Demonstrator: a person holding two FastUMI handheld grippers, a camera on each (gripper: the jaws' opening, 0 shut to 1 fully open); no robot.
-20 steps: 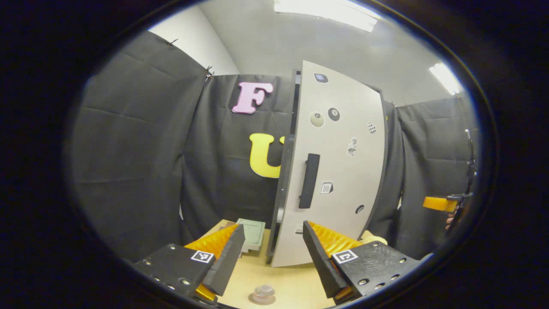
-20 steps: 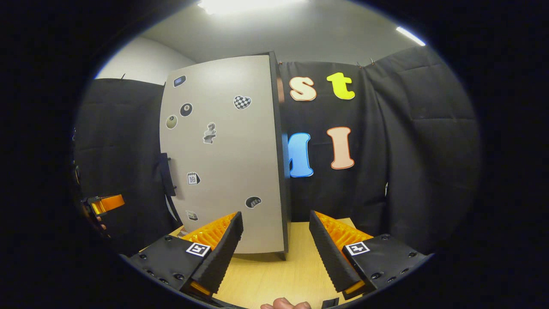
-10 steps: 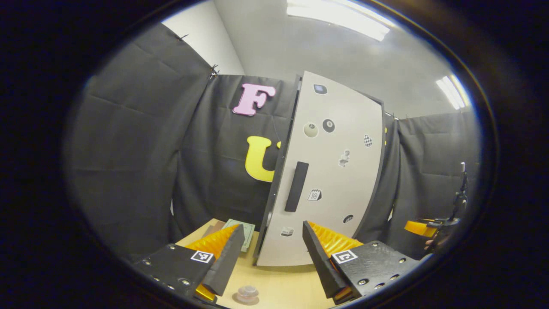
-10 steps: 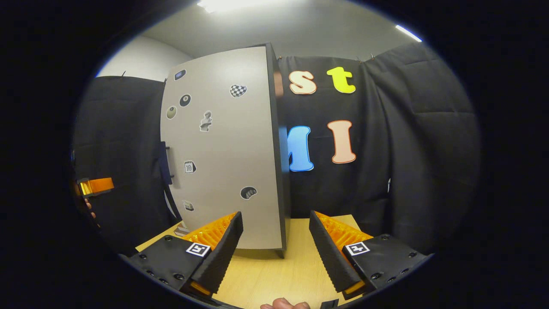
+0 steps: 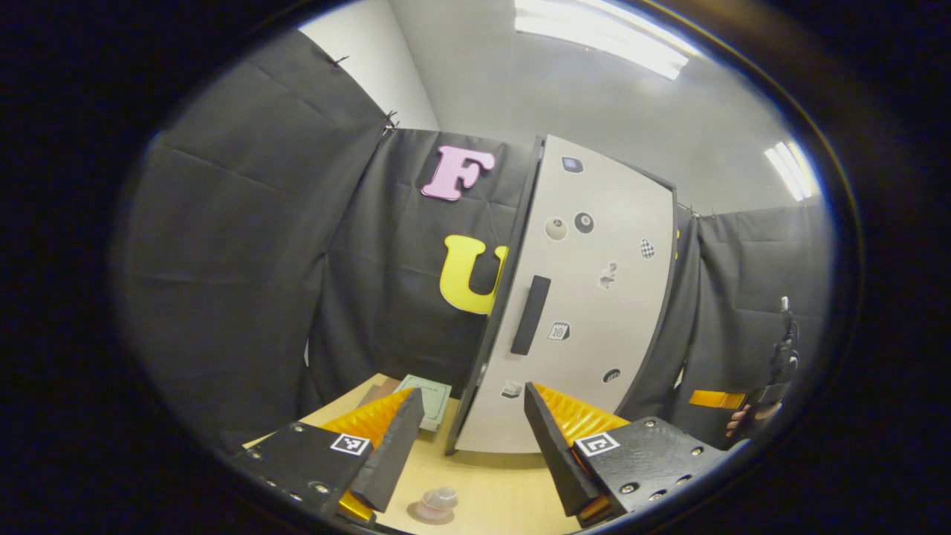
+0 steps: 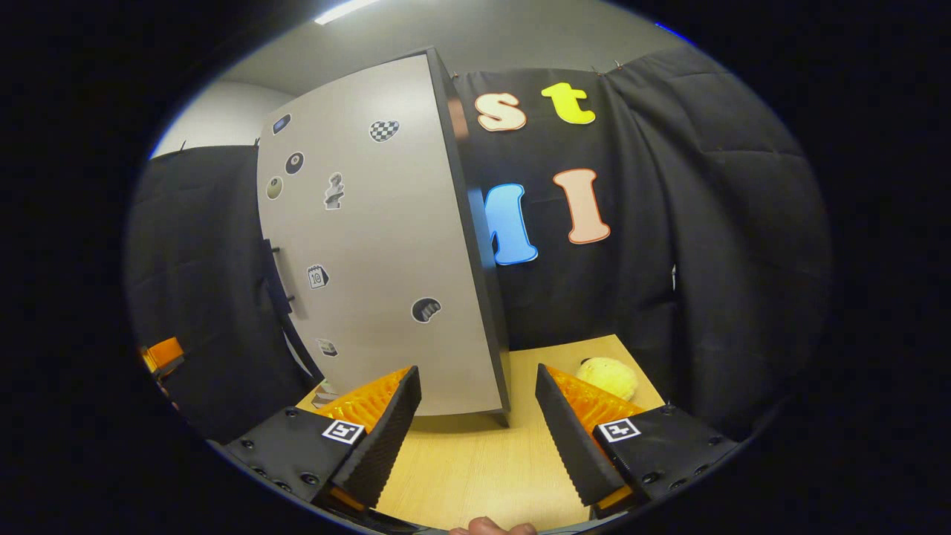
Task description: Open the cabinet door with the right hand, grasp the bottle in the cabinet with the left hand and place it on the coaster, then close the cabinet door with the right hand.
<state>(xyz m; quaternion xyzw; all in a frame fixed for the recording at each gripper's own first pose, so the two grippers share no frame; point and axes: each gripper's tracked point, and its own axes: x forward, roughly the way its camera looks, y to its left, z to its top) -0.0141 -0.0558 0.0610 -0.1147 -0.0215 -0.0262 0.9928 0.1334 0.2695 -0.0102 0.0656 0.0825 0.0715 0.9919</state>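
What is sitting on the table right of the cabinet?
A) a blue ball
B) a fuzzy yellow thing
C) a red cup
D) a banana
B: in the right gripper view a fuzzy yellow thing lies on the wooden table, to the right of the cabinet.

This is a staged recording booth inside an office-like room: black cloth (image 5: pixel 245 245) hangs as walls around a light wooden desk (image 6: pixel 475 468), with a plain ceiling and strip lights (image 5: pixel 602 33) at the frame's top.
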